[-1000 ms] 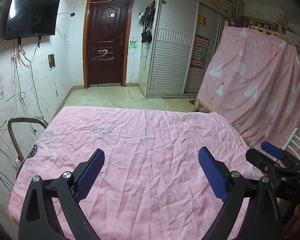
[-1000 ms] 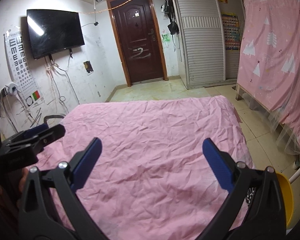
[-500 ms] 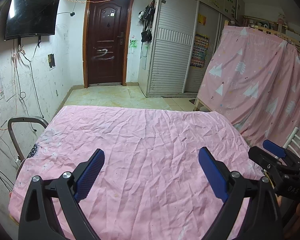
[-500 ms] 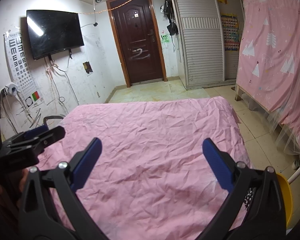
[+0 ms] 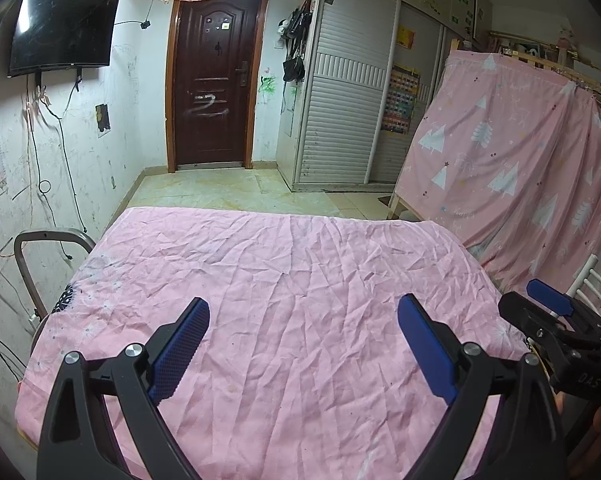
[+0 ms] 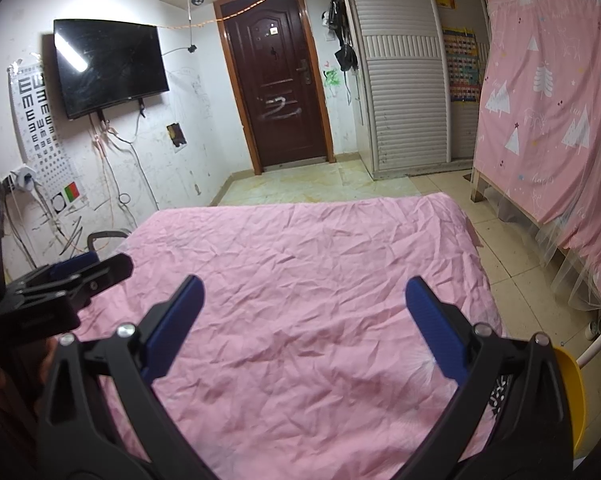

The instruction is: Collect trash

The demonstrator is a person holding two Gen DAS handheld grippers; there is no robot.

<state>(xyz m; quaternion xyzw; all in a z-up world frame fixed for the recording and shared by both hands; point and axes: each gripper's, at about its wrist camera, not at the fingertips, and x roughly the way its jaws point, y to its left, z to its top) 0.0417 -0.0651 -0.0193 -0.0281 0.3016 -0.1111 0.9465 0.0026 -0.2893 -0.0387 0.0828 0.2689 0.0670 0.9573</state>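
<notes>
My left gripper (image 5: 302,320) is open and empty, held above the near part of a table covered with a wrinkled pink cloth (image 5: 284,280). My right gripper (image 6: 304,300) is also open and empty above the same cloth (image 6: 312,264). Each gripper shows in the other's view: the right one at the right edge (image 5: 556,316), the left one at the left edge (image 6: 60,280). I see no trash on the cloth. A yellow bin (image 6: 572,392) shows partly behind my right gripper at the lower right.
A metal chair frame (image 5: 40,248) stands at the table's left edge. A pink curtain (image 5: 520,184) hangs to the right. A dark door (image 5: 212,92), a wall TV (image 5: 60,28) and white slatted wardrobes (image 5: 348,112) lie beyond. A white rail (image 5: 592,280) is at right.
Both grippers stay open and nearly still. The right gripper has drifted slightly lower and to the right in the left wrist view.
</notes>
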